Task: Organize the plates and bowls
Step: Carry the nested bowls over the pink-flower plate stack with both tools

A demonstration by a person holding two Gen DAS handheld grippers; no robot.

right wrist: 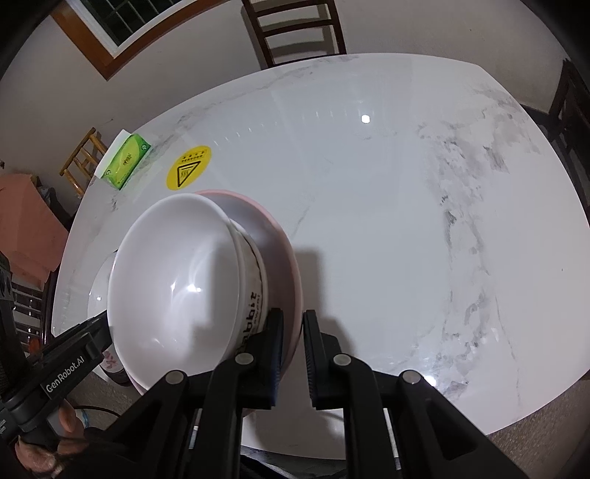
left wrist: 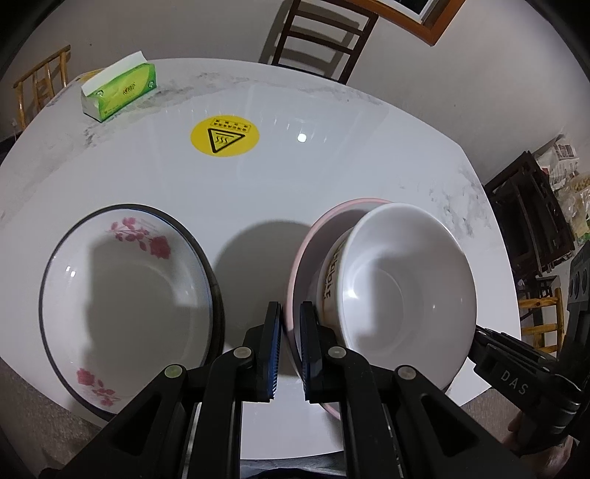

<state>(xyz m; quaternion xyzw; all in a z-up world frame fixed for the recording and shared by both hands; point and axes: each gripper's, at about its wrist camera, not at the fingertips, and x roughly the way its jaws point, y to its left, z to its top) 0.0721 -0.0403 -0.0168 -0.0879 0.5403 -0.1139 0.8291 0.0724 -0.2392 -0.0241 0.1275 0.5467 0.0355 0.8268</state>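
A pink plate (left wrist: pixel 308 254) (right wrist: pixel 274 235) carries two nested white bowls: a plain top bowl (left wrist: pixel 405 280) (right wrist: pixel 177 280) sits in one with black lettering (left wrist: pixel 332 276) (right wrist: pixel 254 317). My left gripper (left wrist: pixel 290 317) is shut on the plate's left rim. My right gripper (right wrist: pixel 293 324) is shut on the opposite rim, and its tip (left wrist: pixel 479 335) shows beyond the bowls. The plate hangs a little above the table and casts a shadow on it. A dark-rimmed white bowl with red flowers (left wrist: pixel 125 294) (right wrist: pixel 99 287) rests on the table to the left.
The white marble table (left wrist: pixel 332 165) (right wrist: pixel 387 221) bears a green tissue box (left wrist: pixel 118 92) (right wrist: pixel 125 165) and a yellow heat-warning sticker (left wrist: pixel 225 136) (right wrist: pixel 188 167). A dark chair (left wrist: pixel 317 37) (right wrist: pixel 295 25) stands at the far edge. Dark furniture (left wrist: pixel 527 221) stands to the right.
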